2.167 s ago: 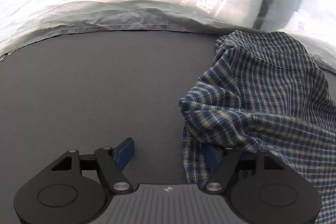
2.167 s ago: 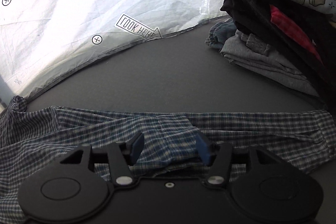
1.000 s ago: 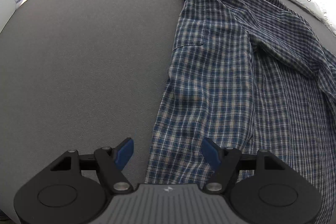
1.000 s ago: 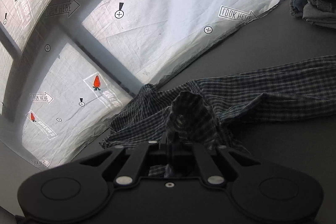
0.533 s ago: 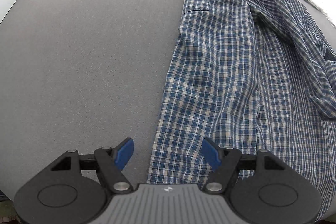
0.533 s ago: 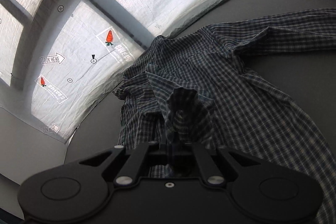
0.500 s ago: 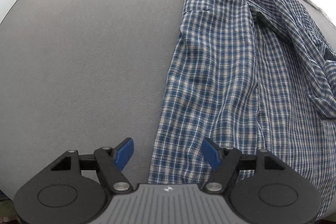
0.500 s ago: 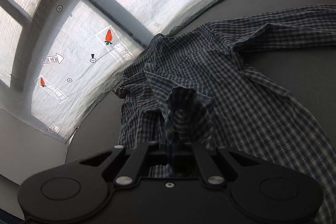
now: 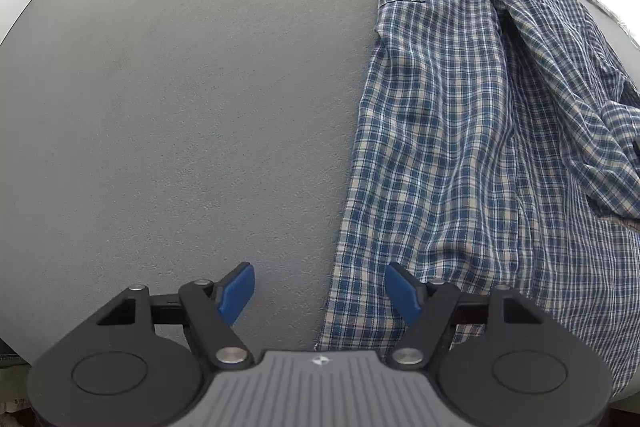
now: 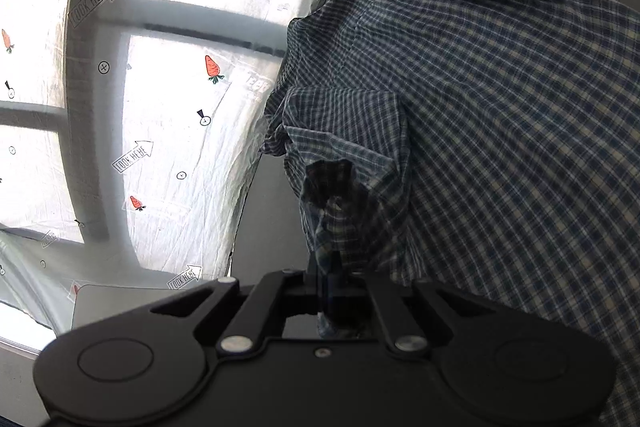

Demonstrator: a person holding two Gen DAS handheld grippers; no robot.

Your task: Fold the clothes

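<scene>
Spreading the blue-and-white checked cotton shirt (image 9: 460, 131) on the grey felt table (image 9: 180, 107), we pinch its cloth in our right gripper (image 10: 332, 267), our left gripper (image 9: 320, 291) gaping empty above its near hem, to seize next.

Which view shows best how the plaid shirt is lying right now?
The left wrist view: the plaid shirt lies spread lengthwise on the grey table, chest pocket visible. The right wrist view shows only bunched fabric pinched in the right gripper.
</scene>
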